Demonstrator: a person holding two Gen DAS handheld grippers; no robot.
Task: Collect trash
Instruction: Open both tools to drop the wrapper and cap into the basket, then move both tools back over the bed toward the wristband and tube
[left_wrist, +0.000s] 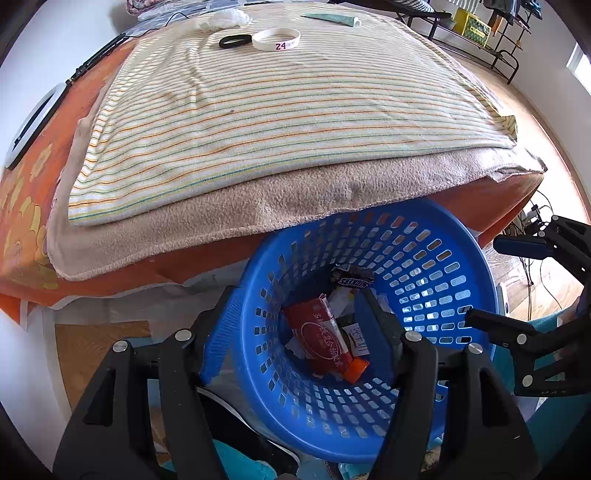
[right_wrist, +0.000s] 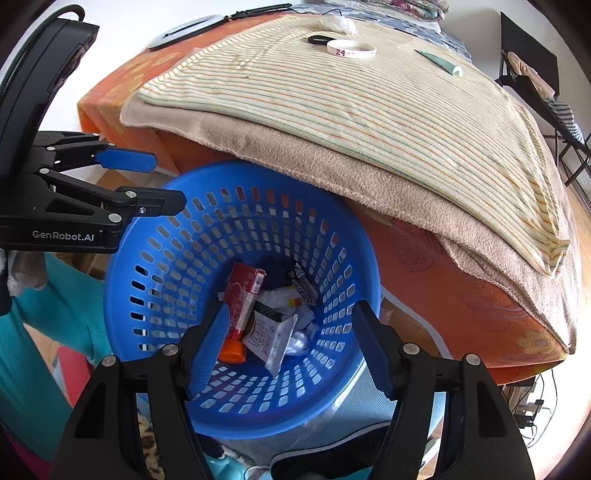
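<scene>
Over the blue basket beside the bed, left gripper and right gripper both hang with jaws apart and empty, wrappers lying in the bottom: drop step looks done, next needs a reach to the tissue on the striped blanket.

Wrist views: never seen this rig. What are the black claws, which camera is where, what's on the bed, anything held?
No robot: a person carries two handheld grippers, each with a fisheye camera looking along its fingers. The left gripper and right gripper both hang open over a blue basket, holding nothing. Inside lie a red packet, a Snickers wrapper and a white packet. On the striped cloth remain a white wristband, a black ring, crumpled tissue and a green tube.
</scene>
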